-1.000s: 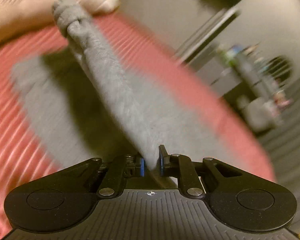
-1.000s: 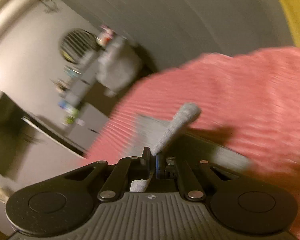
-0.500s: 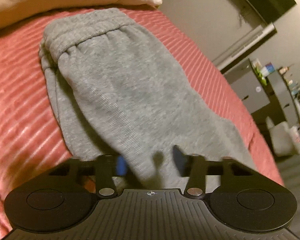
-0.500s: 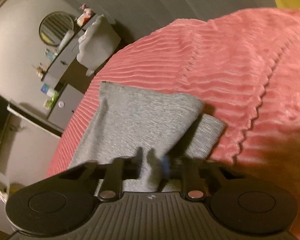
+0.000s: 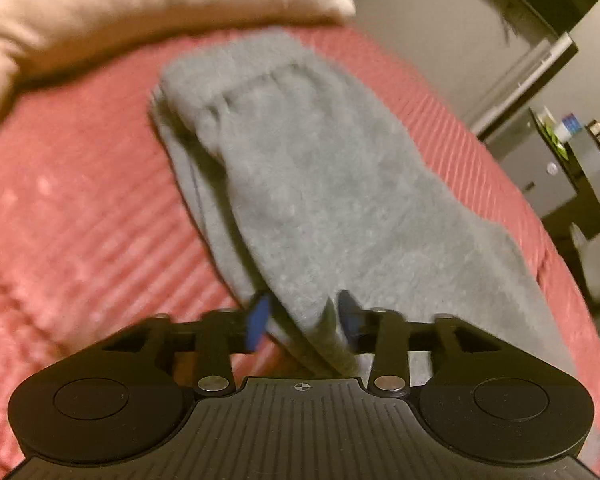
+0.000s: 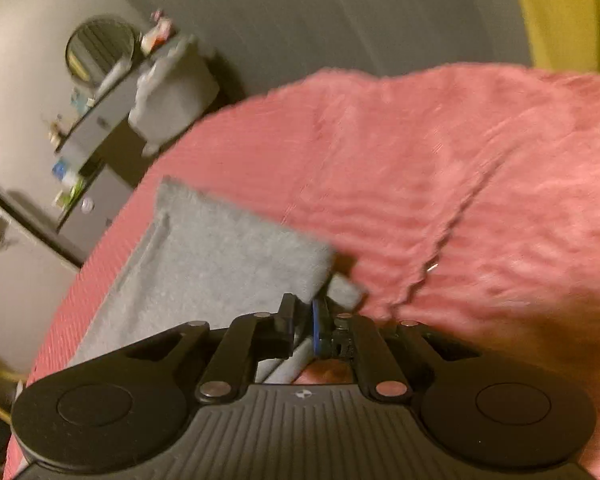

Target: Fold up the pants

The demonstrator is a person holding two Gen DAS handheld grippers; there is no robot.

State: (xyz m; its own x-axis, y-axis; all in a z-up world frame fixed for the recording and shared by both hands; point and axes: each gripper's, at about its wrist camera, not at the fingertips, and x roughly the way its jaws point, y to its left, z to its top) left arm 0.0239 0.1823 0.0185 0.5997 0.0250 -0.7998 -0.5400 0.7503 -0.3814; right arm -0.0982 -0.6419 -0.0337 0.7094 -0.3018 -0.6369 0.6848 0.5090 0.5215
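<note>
Grey sweatpants (image 5: 320, 184) lie folded lengthwise on a red ribbed bedspread (image 5: 80, 220), waistband toward the pillow. My left gripper (image 5: 302, 318) is open, its jaws apart around the near edge of the cloth. In the right wrist view the cuff end of the pants (image 6: 220, 256) lies flat, one layer over another. My right gripper (image 6: 302, 314) has its jaws close together with the grey cloth edge between them.
A cream pillow (image 5: 140, 12) lies at the head of the bed. The bedspread (image 6: 460, 200) stretches wide to the right of the pants. A grey dresser with small items (image 6: 92, 136) and a round mirror (image 6: 100, 50) stand beyond the bed's edge.
One second ago both grippers held the pants lifted and bunched. The pants now lie flat on the bed, and the left jaws have opened. Both grippers have pulled back slightly.
</note>
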